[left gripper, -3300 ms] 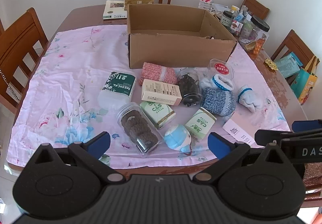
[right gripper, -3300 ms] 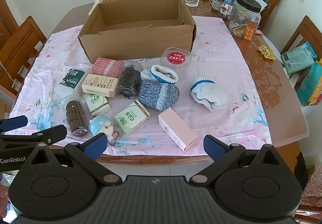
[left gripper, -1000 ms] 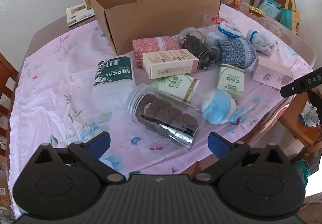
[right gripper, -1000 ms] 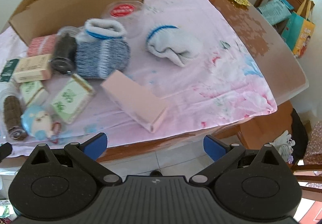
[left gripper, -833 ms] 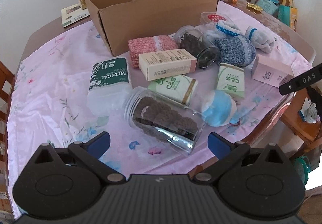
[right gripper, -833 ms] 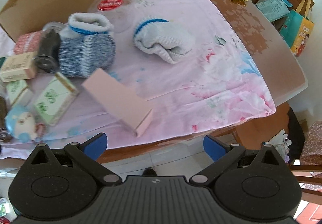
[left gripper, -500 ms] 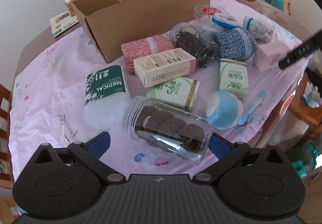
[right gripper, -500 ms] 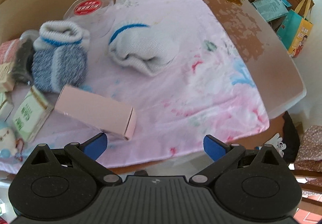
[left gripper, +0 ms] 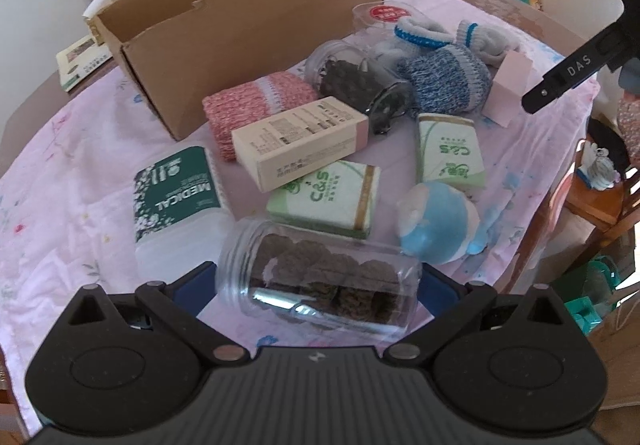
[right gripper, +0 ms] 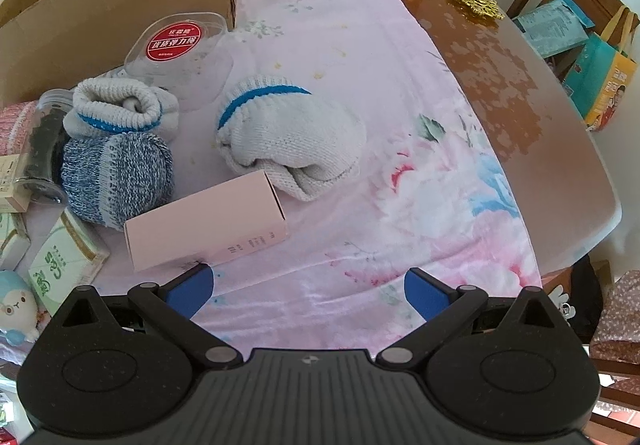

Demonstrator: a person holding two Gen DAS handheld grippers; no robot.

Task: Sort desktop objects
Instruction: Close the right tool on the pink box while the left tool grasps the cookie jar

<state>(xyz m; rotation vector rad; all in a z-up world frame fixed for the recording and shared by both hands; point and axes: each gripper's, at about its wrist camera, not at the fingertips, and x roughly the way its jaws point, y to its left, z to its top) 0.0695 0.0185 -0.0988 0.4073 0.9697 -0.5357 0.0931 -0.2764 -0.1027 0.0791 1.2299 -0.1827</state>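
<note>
A clear jar of dark cookies (left gripper: 320,285) lies on its side between the fingers of my open left gripper (left gripper: 314,281); whether the pads touch it I cannot tell. Beyond it lie two green C&S packs (left gripper: 324,201), a blue round toy (left gripper: 436,221), a beige carton (left gripper: 300,141) and a green MEDICAL pack (left gripper: 176,193). My right gripper (right gripper: 308,289) is open and empty above the pink cloth. A pink box (right gripper: 204,225) lies just ahead of its left finger, and a white sock (right gripper: 292,137) sits further ahead. The open cardboard box (left gripper: 248,25) stands behind the pile.
A pink knit roll (left gripper: 256,105), a jar of dark bits (left gripper: 356,81), blue-grey socks (left gripper: 444,81) and a red-labelled clear tub (right gripper: 176,45) crowd the box front. The table edge (right gripper: 580,149) curves at the right, with bags and chairs beyond. The right tool's black body (left gripper: 580,65) shows in the left view.
Both grippers have moved forward and down toward the table. The cookie jar now sits between the left fingers, and the pink box has come close to the right gripper's left finger.
</note>
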